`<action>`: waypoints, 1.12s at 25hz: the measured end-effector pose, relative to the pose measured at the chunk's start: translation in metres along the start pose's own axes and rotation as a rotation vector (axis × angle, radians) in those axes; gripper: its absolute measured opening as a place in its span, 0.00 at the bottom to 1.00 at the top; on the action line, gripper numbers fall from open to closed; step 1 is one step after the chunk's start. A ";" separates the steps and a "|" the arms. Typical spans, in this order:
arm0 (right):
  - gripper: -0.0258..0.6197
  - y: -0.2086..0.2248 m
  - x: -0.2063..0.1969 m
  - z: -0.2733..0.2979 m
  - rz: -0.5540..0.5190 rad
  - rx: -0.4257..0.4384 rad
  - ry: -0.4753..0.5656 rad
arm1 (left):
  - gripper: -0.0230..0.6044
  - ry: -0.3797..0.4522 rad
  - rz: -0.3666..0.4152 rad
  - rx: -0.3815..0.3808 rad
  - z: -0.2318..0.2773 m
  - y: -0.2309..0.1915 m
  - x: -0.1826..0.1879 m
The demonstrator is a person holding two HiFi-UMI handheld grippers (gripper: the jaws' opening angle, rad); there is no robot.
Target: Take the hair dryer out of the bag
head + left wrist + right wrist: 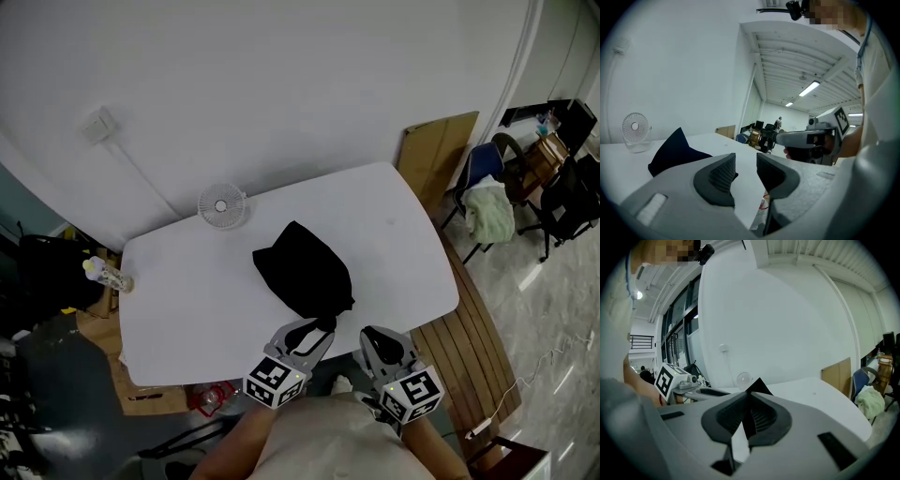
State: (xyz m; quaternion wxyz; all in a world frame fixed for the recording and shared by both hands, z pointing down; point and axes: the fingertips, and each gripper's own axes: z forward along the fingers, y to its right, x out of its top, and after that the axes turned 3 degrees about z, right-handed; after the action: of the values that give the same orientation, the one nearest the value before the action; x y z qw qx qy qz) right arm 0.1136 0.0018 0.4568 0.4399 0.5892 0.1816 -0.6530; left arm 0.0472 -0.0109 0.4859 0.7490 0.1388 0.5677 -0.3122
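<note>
- Head view showed the black bag (302, 269) lying slumped near the middle of the white table (187, 281), with a small fan (222, 206) standing well behind it at the far edge.
- No view showed the hair dryer. Judged from the bag's bulk and the task, it was probably inside, so nothing had been taken out yet.
- At the table's near edge, the left gripper (314, 328) was just short of the bag's nearest corner. Its own view showed the jaws spread, with only bare tabletop in the gap and the bag ahead and off to the left.
- Beside it, the right gripper (378, 336) hung a little farther from the bag. Its own view showed the jaws pressed together on nothing, and the dark peak above them was the bag lying beyond.
- The step in hand looked like the approach: both tools were pointed at the bag and neither was touching it.
- The next move probably called for finding the bag's mouth, which none of the views made plain.
- One gripper would need to pinch the cloth near that opening and pin or lift it. The right jaws would have to part first.
- The other gripper could then reach in for the dryer. Limp fabric might bunch or drag across the smooth table rather than open.
</note>
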 end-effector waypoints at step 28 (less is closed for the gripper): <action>0.15 0.037 -0.023 0.009 0.047 -0.071 -0.033 | 0.49 -0.384 0.089 0.061 0.075 -0.052 -0.092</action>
State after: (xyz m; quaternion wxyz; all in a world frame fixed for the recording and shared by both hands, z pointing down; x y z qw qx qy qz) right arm 0.1356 -0.0169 0.4906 0.4785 0.5664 0.1833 -0.6455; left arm 0.0575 -0.0646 0.6039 0.8520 0.1244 0.3982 -0.3163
